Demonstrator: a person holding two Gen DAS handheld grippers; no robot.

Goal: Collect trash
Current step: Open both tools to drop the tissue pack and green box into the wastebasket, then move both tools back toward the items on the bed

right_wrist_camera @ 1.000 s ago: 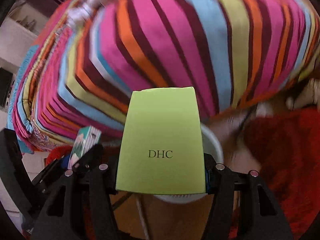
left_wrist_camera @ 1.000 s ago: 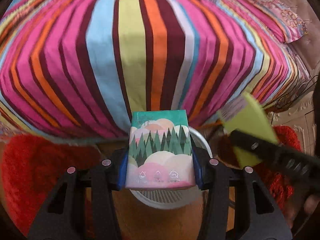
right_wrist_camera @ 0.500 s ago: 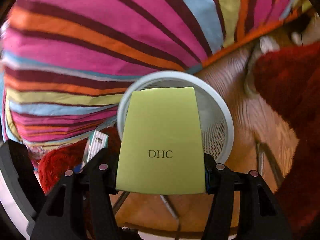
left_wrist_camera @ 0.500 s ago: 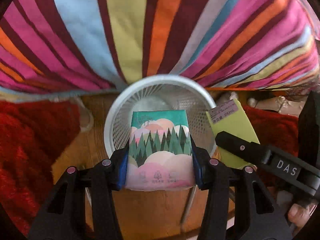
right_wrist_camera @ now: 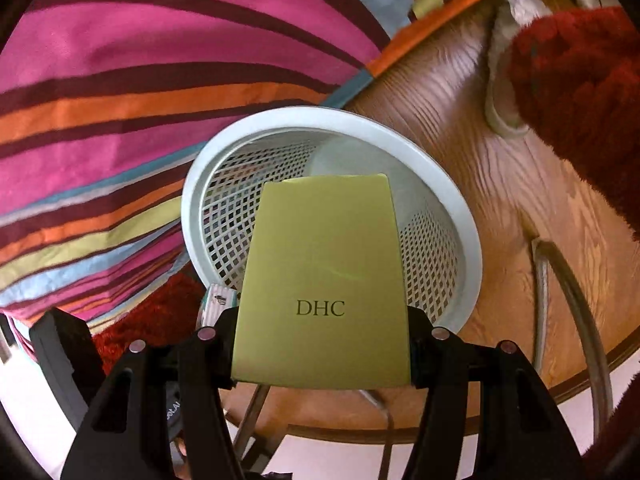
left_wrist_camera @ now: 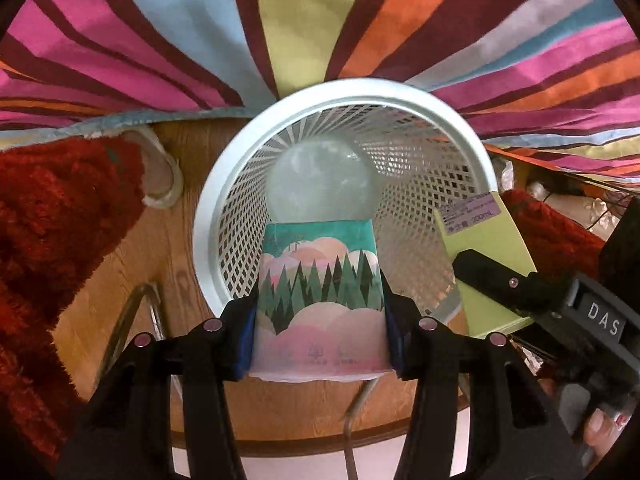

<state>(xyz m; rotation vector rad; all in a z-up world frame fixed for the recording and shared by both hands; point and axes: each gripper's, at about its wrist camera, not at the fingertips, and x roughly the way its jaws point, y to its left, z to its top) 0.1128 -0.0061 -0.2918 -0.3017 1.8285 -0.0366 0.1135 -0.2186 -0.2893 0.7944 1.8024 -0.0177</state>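
My left gripper (left_wrist_camera: 320, 320) is shut on a tissue pack (left_wrist_camera: 320, 300) printed with green trees and pink clouds, held over the near rim of a white mesh waste basket (left_wrist_camera: 208, 216). My right gripper (right_wrist_camera: 322, 344) is shut on a yellow-green DHC box (right_wrist_camera: 324, 280), held over the same basket (right_wrist_camera: 464, 220). The box (left_wrist_camera: 488, 256) and the right gripper's finger show at the right of the left wrist view. The tissue pack's end (right_wrist_camera: 218, 300) shows at the left of the right wrist view. The basket's bottom looks bare.
A striped bedspread (left_wrist_camera: 296, 20) hangs just behind the basket. A red shaggy rug (left_wrist_camera: 48, 220) lies on the wooden floor (right_wrist_camera: 460, 100) on both sides. A slipper (left_wrist_camera: 160, 172) lies left of the basket. Metal legs (right_wrist_camera: 576, 280) stand near the basket.
Both grippers have come down from the bed toward the floor and closer to the basket, each keeping its item. The basket's opening now fills the middle of both views.
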